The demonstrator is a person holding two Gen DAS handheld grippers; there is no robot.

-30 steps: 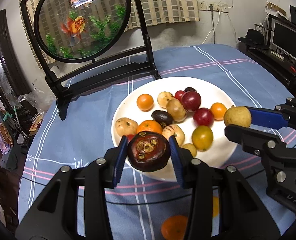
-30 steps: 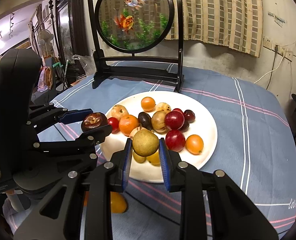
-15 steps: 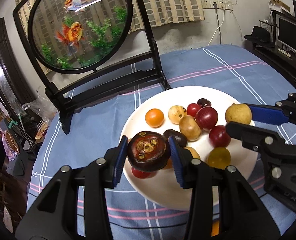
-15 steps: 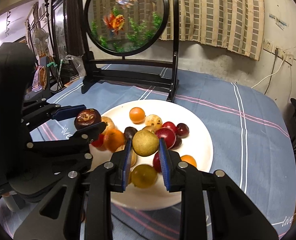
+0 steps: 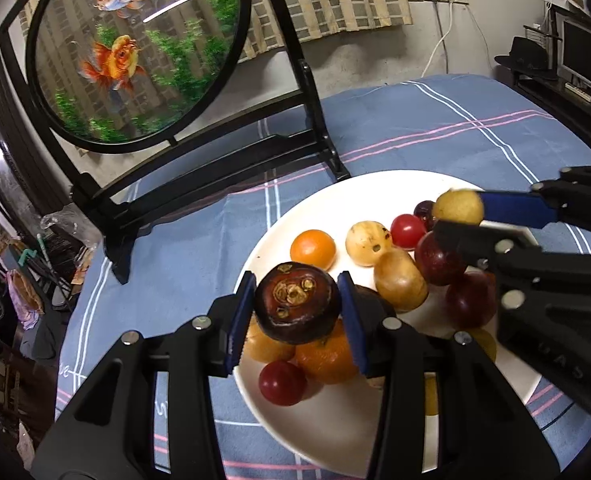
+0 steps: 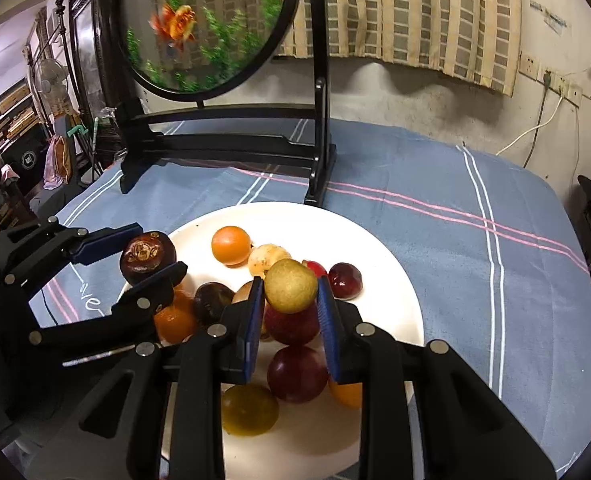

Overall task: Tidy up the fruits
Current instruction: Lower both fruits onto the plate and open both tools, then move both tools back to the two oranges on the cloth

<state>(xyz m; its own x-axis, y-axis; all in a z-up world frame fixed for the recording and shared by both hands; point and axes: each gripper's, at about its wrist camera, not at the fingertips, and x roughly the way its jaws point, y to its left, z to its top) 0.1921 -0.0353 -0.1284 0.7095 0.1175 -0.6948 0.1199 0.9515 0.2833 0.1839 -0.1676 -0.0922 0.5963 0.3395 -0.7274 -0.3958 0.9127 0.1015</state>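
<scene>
A white plate [image 5: 319, 208] [image 6: 375, 240] on the blue cloth holds several small fruits: orange, tan, red and dark ones. My left gripper [image 5: 297, 308] is shut on a dark brown mangosteen [image 5: 297, 304], held above the plate's left part; it also shows in the right wrist view [image 6: 147, 258]. My right gripper [image 6: 289, 312] is shut on a yellow-green round fruit [image 6: 290, 286], held above the plate's middle; that fruit also shows in the left wrist view [image 5: 458, 207].
A round goldfish picture in a black stand [image 5: 135, 52] [image 6: 203, 24] rises behind the plate, its feet close to the far rim. The checked blue cloth [image 6: 475, 240] covers the table. Clutter lies beyond the left table edge.
Both grippers have moved forward over the plate with their fruits still held. The plate and the goldfish stand now look nearer.
</scene>
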